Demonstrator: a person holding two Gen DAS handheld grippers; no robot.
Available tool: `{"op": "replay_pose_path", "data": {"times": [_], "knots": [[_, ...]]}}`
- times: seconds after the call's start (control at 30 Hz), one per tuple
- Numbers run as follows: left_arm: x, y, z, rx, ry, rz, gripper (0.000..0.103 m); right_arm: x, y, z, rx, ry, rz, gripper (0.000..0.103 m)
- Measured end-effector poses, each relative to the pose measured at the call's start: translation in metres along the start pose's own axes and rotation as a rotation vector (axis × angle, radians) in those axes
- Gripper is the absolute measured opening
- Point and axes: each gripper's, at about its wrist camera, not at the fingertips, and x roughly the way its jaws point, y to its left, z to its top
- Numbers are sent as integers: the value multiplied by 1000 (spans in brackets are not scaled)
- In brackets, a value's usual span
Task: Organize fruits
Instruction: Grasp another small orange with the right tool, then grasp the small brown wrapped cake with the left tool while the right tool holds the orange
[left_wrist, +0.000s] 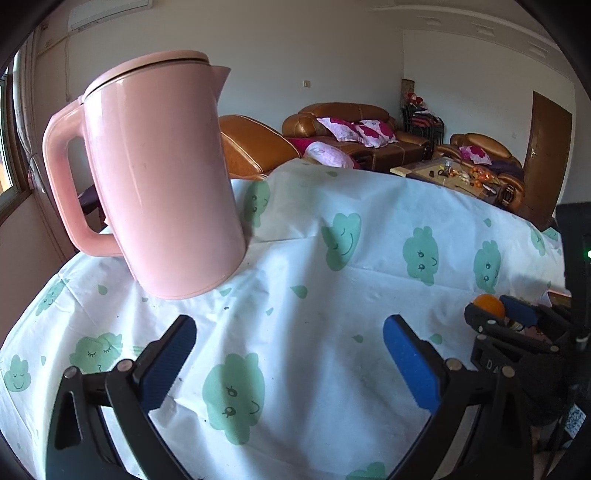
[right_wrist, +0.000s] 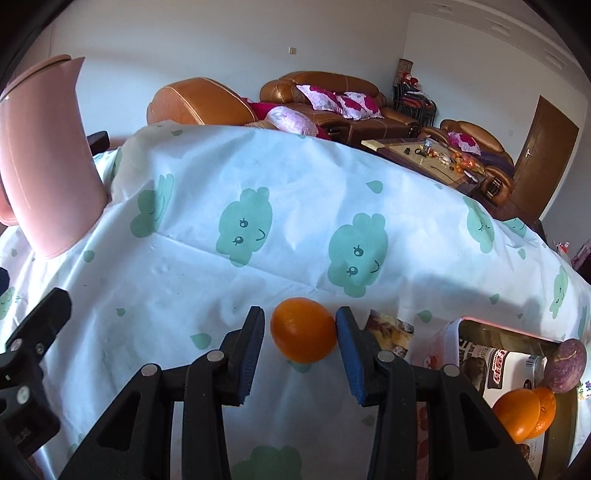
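An orange (right_wrist: 303, 329) lies on the white cloth with green cloud prints. My right gripper (right_wrist: 300, 325) straddles it, its blue pads close on both sides; the right pad touches it, a thin gap shows on the left. In the left wrist view the same orange (left_wrist: 489, 305) shows between the right gripper's fingers at far right. My left gripper (left_wrist: 290, 332) is open and empty above the cloth. A tin box (right_wrist: 532, 343) at lower right holds two oranges (right_wrist: 517, 413) and a purple fruit (right_wrist: 565, 365).
A pink kettle (left_wrist: 155, 177) stands on the cloth at the left, also seen in the right wrist view (right_wrist: 48, 166). A small printed packet (right_wrist: 391, 332) lies beside the right finger. Brown sofas and a coffee table stand beyond the table's far edge.
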Motion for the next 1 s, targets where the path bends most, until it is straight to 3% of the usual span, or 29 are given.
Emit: {"op": "replay_pose_path", "data": {"times": [0.1,0.3,0.47,0.6,0.73,0.83,1.0], "knots": [[0,0,1,2,-1,0,103,10,1,1,-22,60,8,41],[2,-1,-1,5,8,-14,103,-3,-5,-7,-20,57,40,39],[-3,-9,-2,26,-20,-106,103,-59,-27,-23,80,-143,102,39],[-9,-33,-6,97,-26,-261,103,-100,-61,-39,96,-255,-15,39],[-13,-71,-7,200,-7,-349,103,-112,-101,-58,100,-295,-151,39],[-14,-100,-1,258,11,-426,102,-114,-127,-64,155,-308,-174,39],[-1,-146,6,369,56,-486,84,-109,-145,-70,201,-295,-132,39]]}}
